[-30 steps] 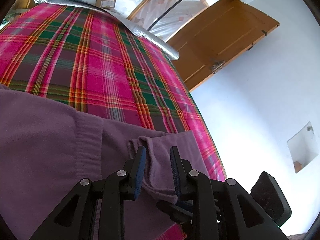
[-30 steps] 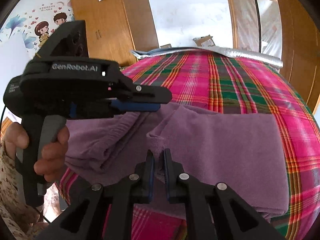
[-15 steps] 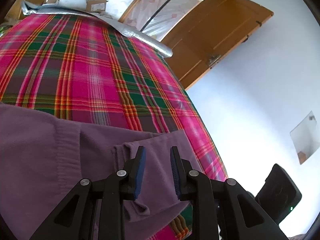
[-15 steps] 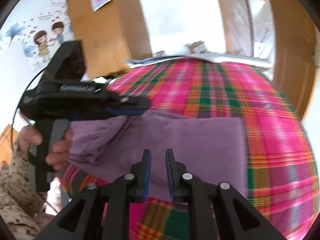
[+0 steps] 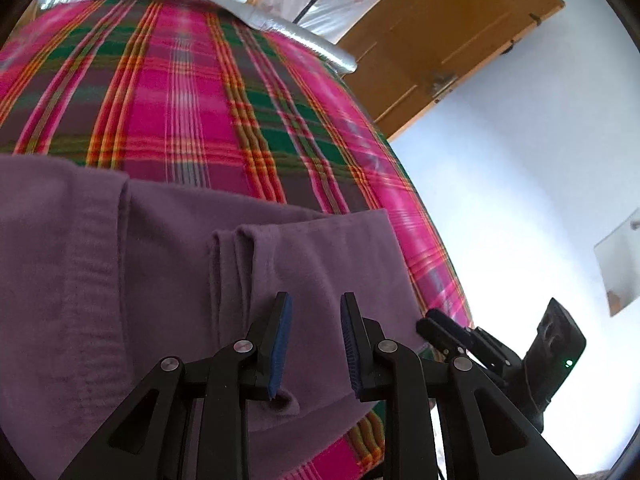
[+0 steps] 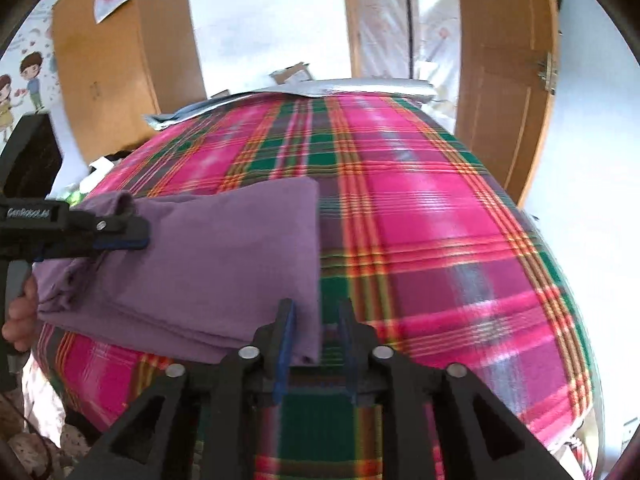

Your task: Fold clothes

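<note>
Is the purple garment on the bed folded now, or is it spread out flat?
Folded. The purple garment lies on the plaid blanket in stacked layers: several edges show along its near side, and a doubled fold edge shows in the left wrist view.

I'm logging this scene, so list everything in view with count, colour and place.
purple garment: one, purple, folded, near edge of bed
plaid blanket: one, pink, green and orange, covers bed
silver sheet: one, silver, far edge of bed
cardboard boxes: two, brown, beyond bed
wooden door: one, brown, open, right wall
wardrobe: one, brown, back left
cartoon stickers: several, on left wall
left gripper: black, blue pads, open, over garment
right gripper: black, jaws just opening, garment corner between
hand: one, holding the left gripper's handle
</note>
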